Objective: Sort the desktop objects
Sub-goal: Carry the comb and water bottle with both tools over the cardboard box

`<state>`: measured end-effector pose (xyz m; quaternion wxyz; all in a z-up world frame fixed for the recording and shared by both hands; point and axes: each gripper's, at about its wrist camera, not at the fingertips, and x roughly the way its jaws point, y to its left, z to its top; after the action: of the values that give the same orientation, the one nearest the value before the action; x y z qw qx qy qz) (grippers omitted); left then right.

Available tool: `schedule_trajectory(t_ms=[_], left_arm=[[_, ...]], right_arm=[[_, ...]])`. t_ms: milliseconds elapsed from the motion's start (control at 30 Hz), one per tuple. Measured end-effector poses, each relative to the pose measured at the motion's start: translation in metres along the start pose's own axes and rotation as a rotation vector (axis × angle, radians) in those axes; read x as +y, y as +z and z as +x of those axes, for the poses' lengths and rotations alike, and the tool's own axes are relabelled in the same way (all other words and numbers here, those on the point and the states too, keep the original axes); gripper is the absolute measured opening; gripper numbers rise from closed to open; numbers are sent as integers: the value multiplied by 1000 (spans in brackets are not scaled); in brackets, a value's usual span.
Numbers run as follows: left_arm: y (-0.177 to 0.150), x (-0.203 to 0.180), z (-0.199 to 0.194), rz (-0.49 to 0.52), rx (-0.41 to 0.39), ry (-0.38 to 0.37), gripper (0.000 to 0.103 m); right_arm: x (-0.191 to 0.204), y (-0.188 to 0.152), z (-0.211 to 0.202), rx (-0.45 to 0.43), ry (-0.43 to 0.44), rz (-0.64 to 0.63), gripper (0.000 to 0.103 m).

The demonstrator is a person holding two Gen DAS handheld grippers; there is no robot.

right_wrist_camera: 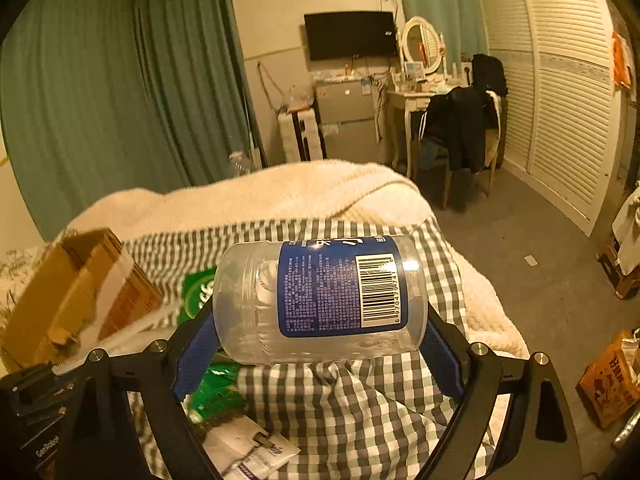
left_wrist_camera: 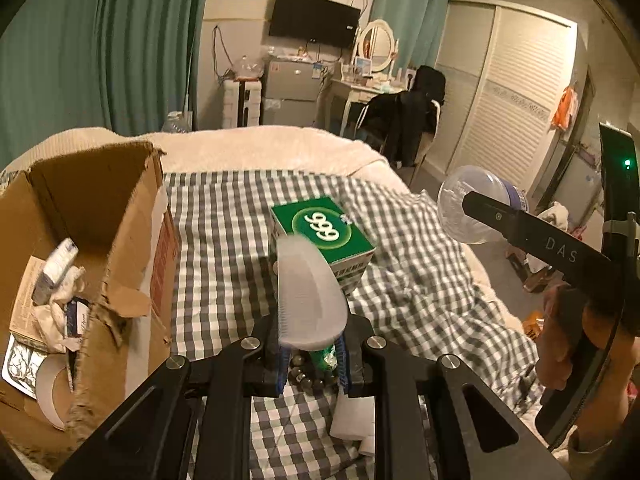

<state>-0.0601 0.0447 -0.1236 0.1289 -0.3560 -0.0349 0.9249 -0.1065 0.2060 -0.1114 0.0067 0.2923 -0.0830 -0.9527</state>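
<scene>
From the left wrist, the left tool (left_wrist_camera: 310, 346) clamps a white comb (left_wrist_camera: 308, 296) upright above the checked bed (left_wrist_camera: 224, 248), with the open box (left_wrist_camera: 92, 240) just left, likely its destination. From the right wrist, the right tool (right_wrist_camera: 320, 344) grips a clear jar (right_wrist_camera: 320, 296) crosswise, jaws wide to span its ends, lifted clear of the bed.

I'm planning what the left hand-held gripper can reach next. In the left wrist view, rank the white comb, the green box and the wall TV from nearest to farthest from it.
1. White comb: clamped in the left hand-held gripper, sticking up from its jaws.
2. Green box: just beyond the comb, on the checked cloth.
3. Wall TV: across the room, on the far wall.
</scene>
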Motion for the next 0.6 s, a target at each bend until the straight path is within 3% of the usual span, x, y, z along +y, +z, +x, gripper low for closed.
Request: schedule_trajectory(t_ms=[600], left_arm=[[33,9,-61,-10,-139,-49,19]], right_arm=[[31,12,-66,-165,19,65,90]])
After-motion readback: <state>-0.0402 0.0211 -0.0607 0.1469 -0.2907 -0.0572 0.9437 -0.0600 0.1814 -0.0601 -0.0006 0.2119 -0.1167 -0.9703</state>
